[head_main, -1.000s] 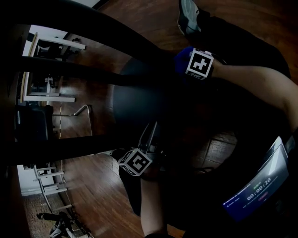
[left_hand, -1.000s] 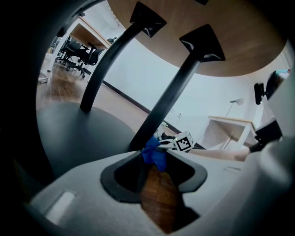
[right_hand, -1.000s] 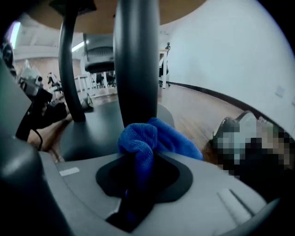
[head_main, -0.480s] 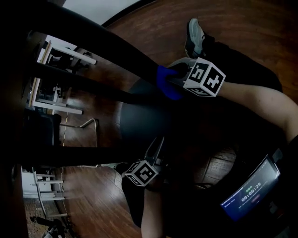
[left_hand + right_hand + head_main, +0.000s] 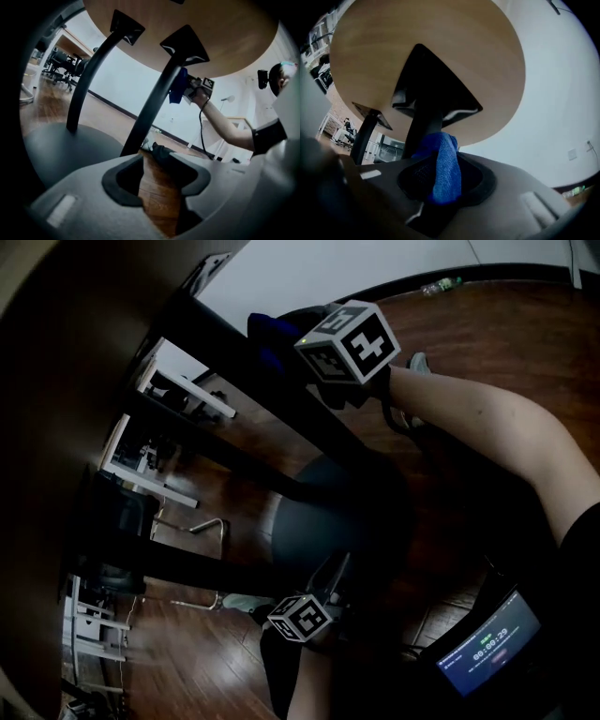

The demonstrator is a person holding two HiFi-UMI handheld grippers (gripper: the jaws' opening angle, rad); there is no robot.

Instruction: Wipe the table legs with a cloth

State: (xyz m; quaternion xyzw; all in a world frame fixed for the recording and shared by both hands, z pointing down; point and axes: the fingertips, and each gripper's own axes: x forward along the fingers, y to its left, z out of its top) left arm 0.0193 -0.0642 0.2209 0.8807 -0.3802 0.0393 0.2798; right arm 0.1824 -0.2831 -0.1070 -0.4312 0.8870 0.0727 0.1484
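The right gripper (image 5: 443, 183) clenches its fingers (image 5: 483, 179) on a blue cloth (image 5: 441, 152) against the desk leg (image 5: 423, 125). The left gripper (image 5: 157, 176) has its fingers (image 5: 119, 180) released and empty.

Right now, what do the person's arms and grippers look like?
The left gripper and right gripper have grey moulded bodies with black jaw pads. Each carries a white cube with black square markers. A black cable hangs from the right one. Forearms bare, short black sleeve.
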